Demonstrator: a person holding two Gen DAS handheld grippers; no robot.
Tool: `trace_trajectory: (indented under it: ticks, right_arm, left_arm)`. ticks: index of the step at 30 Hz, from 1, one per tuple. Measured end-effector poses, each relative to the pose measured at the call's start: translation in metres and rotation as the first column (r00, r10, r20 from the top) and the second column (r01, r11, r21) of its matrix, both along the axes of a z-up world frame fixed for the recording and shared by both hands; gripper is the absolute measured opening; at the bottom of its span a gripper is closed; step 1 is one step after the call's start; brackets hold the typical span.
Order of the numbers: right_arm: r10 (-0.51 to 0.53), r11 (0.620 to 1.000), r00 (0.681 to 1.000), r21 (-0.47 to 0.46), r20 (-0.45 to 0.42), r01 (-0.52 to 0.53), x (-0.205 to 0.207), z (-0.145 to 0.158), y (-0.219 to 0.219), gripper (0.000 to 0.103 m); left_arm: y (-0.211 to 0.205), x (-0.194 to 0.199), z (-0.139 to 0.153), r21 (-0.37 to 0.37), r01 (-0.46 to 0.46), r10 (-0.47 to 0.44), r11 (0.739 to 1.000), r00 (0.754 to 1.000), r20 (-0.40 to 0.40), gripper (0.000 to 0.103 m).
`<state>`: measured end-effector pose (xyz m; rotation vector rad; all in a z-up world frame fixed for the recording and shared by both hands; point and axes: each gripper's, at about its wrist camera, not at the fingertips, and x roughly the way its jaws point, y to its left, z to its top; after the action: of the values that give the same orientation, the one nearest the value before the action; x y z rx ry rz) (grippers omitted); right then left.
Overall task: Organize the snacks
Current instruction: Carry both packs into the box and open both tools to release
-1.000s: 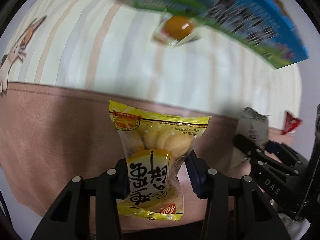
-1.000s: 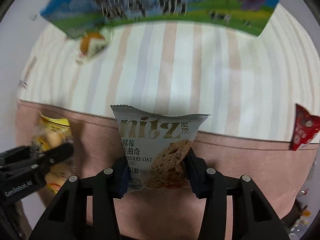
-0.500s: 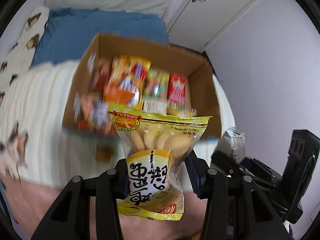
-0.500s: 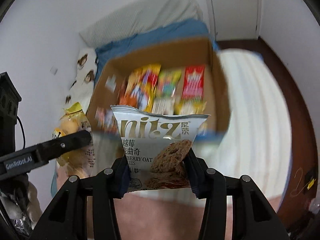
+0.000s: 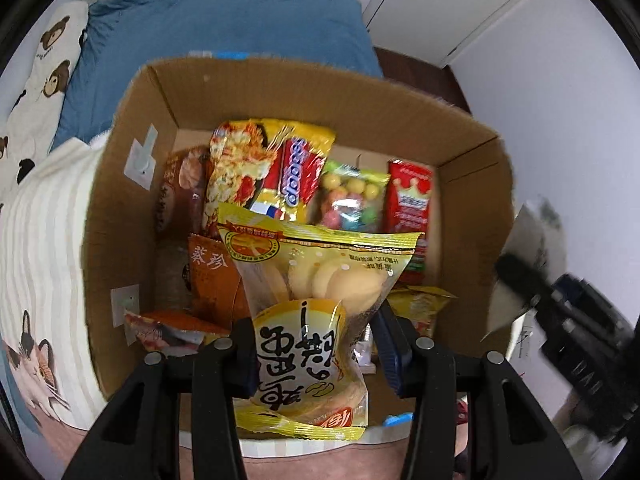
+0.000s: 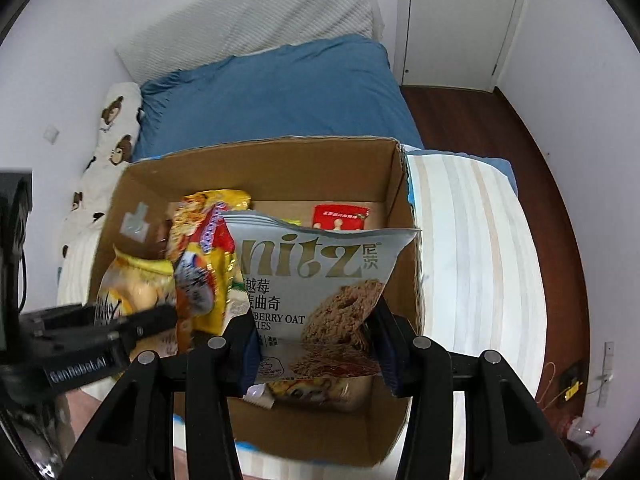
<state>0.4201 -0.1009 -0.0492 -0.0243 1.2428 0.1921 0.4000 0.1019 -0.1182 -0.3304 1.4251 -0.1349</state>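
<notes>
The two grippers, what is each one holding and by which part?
Left gripper pinches the yellow biscuit packet across its lower middle. Right gripper pinches the silver oat cookie bag across its lower part.

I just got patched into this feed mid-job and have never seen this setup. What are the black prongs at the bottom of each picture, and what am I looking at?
No robot here: a person carries a two-finger gripper in each hand, with a fisheye camera on each that looks along its fingers. The prongs are those fingers. In the left wrist view, the left gripper pinches a yellow biscuit packet. In the right wrist view, the right gripper pinches a grey oat cookie bag. Both hang over an open cardboard box that sits on a bed and already holds several snack packs.
</notes>
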Motion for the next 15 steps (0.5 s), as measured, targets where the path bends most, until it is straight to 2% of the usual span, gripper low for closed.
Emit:
trace_trajectory:
  ticks: [2,3,4,5,7,15]
  right_arm:
    - [-0.006,1.000,0.999,-0.015,-0.045,0.005,0.012,-0.017,0.002,0.052]
    - [-0.016,0.999,0.997,-0.031,-0.080,0.014,0.014,-0.024,0.000,0.056]
    - [-0.027,0.998,0.992,-0.055,-0.119,0.021,0.015,-0.030,-0.002,0.080]
    - [-0.028,0.999,0.992,-0.050,-0.123,0.022,0.016,-0.034,-0.002,0.093]
    - [-0.030,0.999,0.992,-0.043,-0.124,0.025,0.017,-0.040,-0.001,0.093]
    - [-0.044,0.999,0.991,-0.028,-0.129,0.041,0.005,-0.042,-0.003,0.094]
  left_arm:
    - [-0.001,0.001,-0.012,0.009,0.016,-0.015,1.000,0.999,-0.032,0.045]
    - [-0.002,0.001,-0.017,0.018,0.017,-0.016,1.000,0.999,-0.052,0.048]
    - [-0.002,0.004,-0.025,0.018,0.019,-0.018,1.000,0.998,-0.066,0.064]
    - [-0.002,0.004,-0.029,0.020,0.019,-0.018,1.000,0.997,-0.069,0.084]
    - [-0.002,0.003,-0.031,0.042,0.016,-0.013,0.999,0.999,-0.051,0.097]
    - [0.001,0.000,-0.021,0.054,0.002,-0.001,0.999,1.000,-0.025,0.098]
